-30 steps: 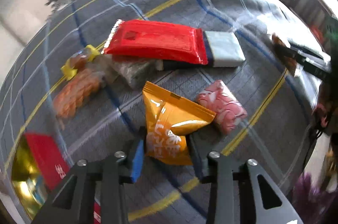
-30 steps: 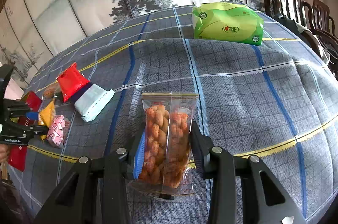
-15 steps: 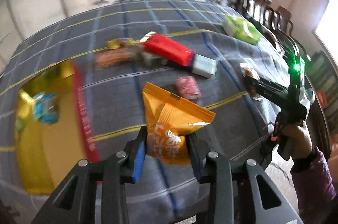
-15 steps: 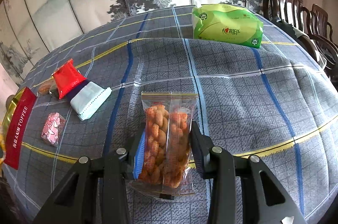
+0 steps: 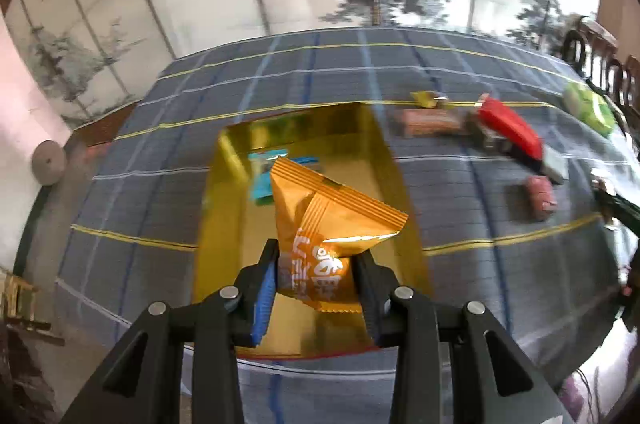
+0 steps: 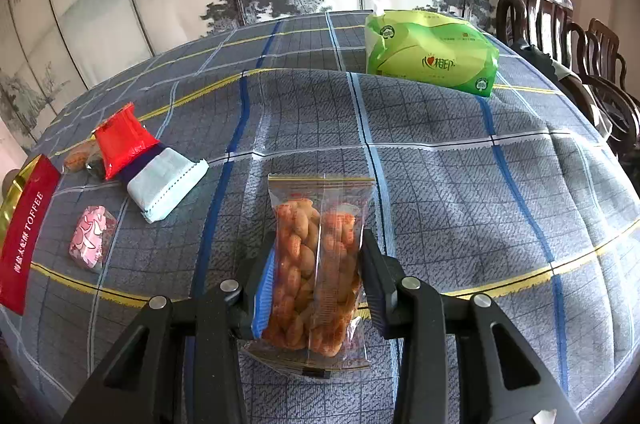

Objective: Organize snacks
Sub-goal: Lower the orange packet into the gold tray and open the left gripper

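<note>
Red box wall (image 6: 24,224) reads "TOFFEE"; left jaws grip orange packet (image 5: 320,224), right jaws twist-snack bag (image 6: 316,264).

Orange packet (image 5: 320,220); gold box (image 5: 224,208); blue-grey checked tablecloth (image 6: 460,192), yellow stripes; green tissue pack (image 6: 430,52).

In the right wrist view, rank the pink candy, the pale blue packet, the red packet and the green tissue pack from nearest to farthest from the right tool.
1. Pink candy, low on the left.
2. Pale blue packet, left, behind the candy.
3. Red packet, left, overlapping the blue packet's far end.
4. Green tissue pack, far right of centre.
</note>
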